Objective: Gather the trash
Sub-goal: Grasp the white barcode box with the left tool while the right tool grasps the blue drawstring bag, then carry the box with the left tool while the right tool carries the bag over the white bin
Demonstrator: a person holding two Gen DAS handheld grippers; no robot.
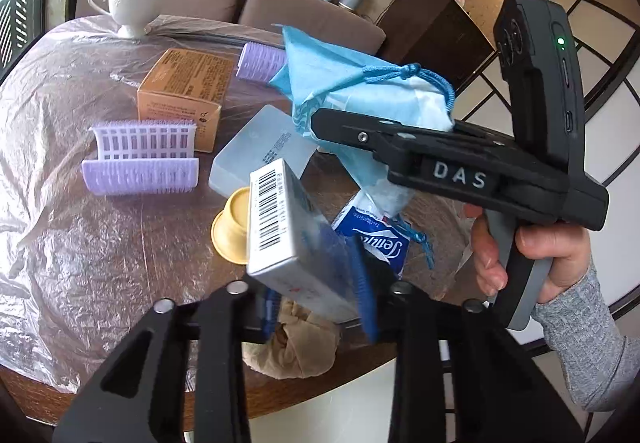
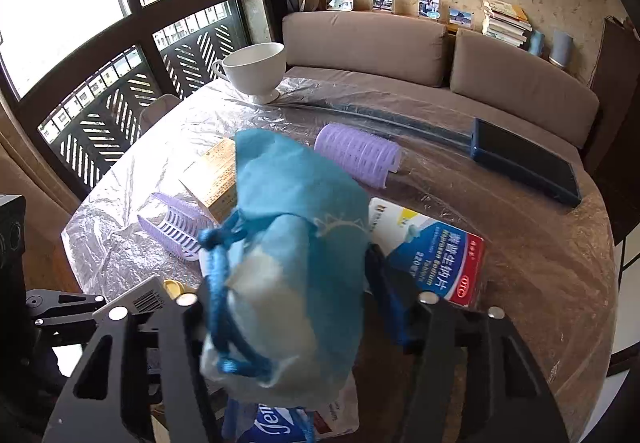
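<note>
Mid-collection, both hands loaded. Left gripper pinching a small white barcoded box between its blue-padded fingers, box tilted and held clear of the desk. Right gripper closed on a blue drawstring pouch, fingers pressing its sides, cord knot hanging off the left of the bundle; seen from the left wrist view, the same pouch sticking up above the black fingers, lifted off the desk.

Judged step: pick-up done for two pieces of trash, carry-off not yet begun. No bin or bag visible in either view, so destination unknown.

Left on the desk: crumpled brown paper just beneath the left gripper, a tissue pack under the pouch, a yellow cap beside the box, a translucent case, an orange carton, purple hair rollers, a medicine box, a white cup far back.

Next move, as a judgement: raise both loads well above the clutter before swinging away, grips kept firm — the pouch soft and liable to slip, the box held near one end and apt to pivot. Dangling cord likely to snag the rollers or the tissue pack if dragged low.
</note>
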